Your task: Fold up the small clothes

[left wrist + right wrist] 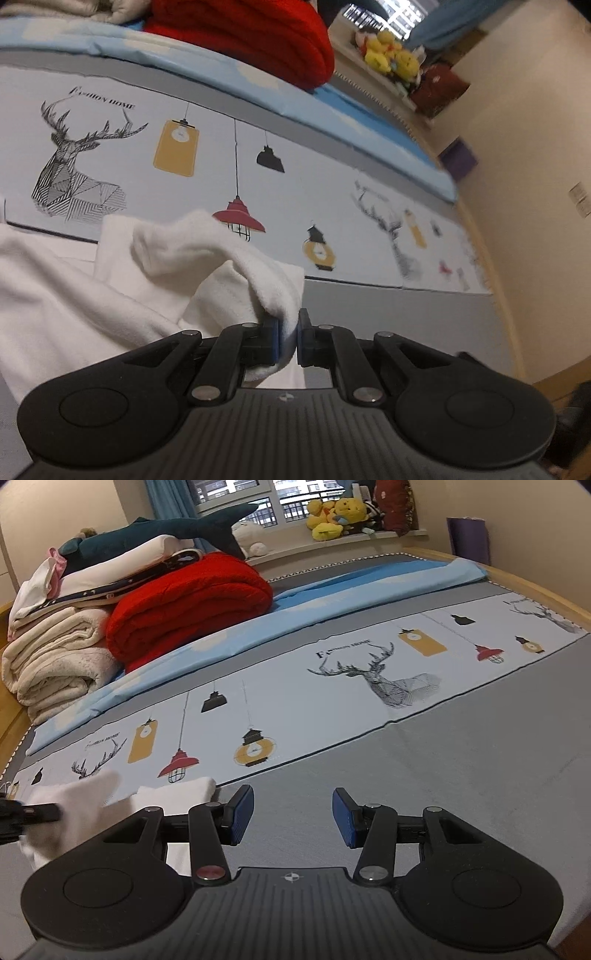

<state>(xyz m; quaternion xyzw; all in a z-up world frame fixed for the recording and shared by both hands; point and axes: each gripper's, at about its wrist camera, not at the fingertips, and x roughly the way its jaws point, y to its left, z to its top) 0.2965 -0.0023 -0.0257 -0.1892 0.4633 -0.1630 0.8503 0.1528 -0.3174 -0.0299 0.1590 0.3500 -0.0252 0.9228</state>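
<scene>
Left gripper (288, 338) pinches the white cloth (236, 266) at lower centre, lifting an edge to fold; right gripper (293, 818) hangs released, lower centre

The small terry-cloth garment (236, 266) is plain white. The flat cotton bedsheet (461, 746) is grey, crossed by a pale band printed with black line-drawn stags and yellow, red and black lamps. The thick folded blanket (192, 602) is bright red; the gripper pads (242, 814) are blue.
</scene>
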